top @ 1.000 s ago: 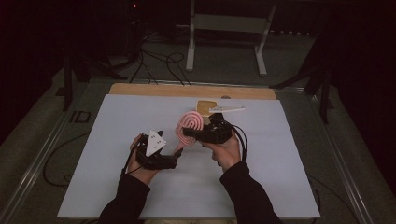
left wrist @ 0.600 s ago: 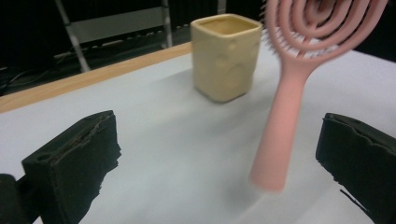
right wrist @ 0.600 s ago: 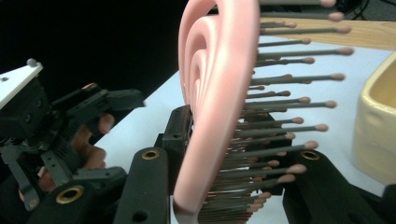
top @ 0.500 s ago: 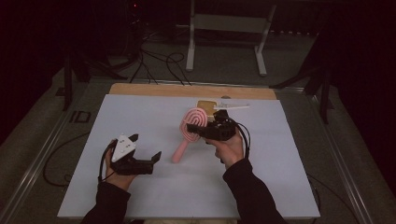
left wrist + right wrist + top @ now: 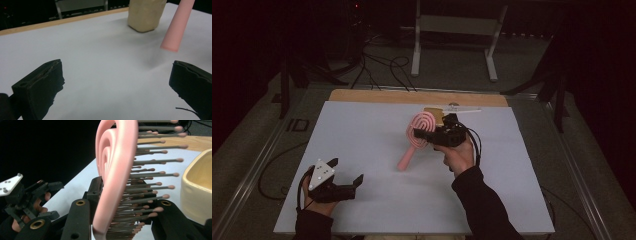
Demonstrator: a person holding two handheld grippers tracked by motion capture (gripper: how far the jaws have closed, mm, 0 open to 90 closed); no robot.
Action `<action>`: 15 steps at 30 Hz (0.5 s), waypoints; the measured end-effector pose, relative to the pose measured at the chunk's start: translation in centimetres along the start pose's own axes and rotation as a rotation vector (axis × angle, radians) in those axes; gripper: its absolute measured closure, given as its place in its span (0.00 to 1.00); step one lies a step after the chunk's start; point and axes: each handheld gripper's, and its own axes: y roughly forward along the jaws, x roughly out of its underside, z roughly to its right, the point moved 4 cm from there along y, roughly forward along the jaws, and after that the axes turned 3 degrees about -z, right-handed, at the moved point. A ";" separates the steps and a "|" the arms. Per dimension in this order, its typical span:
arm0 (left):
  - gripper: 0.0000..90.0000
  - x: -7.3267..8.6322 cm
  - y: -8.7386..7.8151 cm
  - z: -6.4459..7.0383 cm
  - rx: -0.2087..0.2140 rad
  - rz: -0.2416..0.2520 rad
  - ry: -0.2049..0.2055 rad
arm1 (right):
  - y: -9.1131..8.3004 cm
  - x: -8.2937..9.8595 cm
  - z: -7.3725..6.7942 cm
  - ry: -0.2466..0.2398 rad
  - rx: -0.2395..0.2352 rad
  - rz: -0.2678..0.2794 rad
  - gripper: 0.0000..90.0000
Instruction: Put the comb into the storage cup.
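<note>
Pink hairbrush (image 5: pixel 418 135) gripped mid-table, seemingly just beside tan cup (image 5: pixel 434 115).

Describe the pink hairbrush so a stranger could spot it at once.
Start at the white table and look toward its far edge. There the right gripper clamps the pink hairbrush by its head. Its spiral pink head and long handle set it apart from the beige container behind it.

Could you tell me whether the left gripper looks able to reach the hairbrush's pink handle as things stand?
Probably yes: the left gripper is open, and bare white table lies between it and the pink handle, which hangs free below the right gripper.
</note>
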 end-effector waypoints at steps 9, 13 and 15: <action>0.00 1.5 -0.3 -0.6 -0.024 -0.019 -0.008 | -0.3 -1.3 -0.7 -0.025 0.004 0.014 0.71; 0.00 1.7 -0.1 -0.8 -0.028 -0.015 -0.021 | -0.3 -2.1 -1.1 -0.037 0.012 0.008 0.71; 0.00 1.8 0.0 -0.9 -0.032 -0.013 -0.023 | -0.3 -2.4 -1.2 -0.038 0.008 0.008 0.71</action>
